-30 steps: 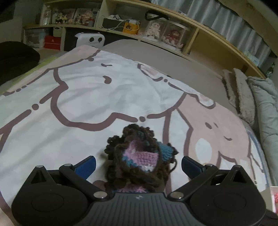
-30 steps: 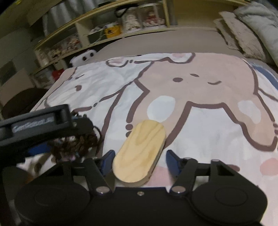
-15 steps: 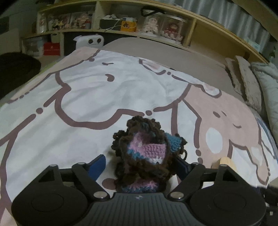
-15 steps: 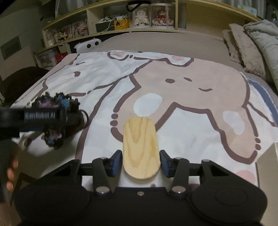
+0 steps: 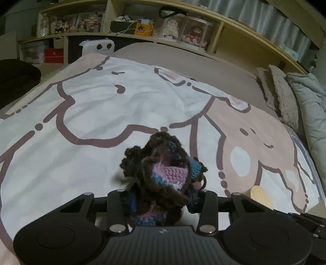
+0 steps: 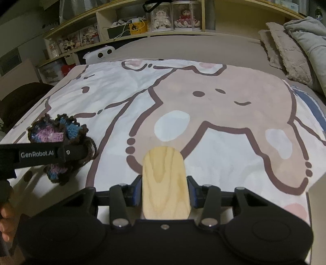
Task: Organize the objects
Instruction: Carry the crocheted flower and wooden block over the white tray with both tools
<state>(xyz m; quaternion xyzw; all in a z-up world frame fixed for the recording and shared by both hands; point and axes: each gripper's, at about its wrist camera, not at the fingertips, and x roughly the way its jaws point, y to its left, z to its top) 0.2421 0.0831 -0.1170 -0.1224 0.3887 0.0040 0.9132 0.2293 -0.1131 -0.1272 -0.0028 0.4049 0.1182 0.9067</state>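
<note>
My left gripper is shut on a crocheted pouch of brown, pink and blue yarn and holds it above the bed. The pouch also shows in the right wrist view, clamped by the left gripper at the far left. My right gripper is shut on a flat oval wooden board that sticks forward over the blanket. The tip of the board shows in the left wrist view at the lower right.
A cartoon-print blanket covers the bed. Pillows lie at the right. Shelves with dolls and boxes run along the back wall. A white device stands at the bed's far-left corner. A cardboard edge shows at the right.
Both grippers closed: the left on the crocheted pouch, the right on the wooden board. Both have lifted their objects off the blanket, and the board has straightened between the right fingers.
</note>
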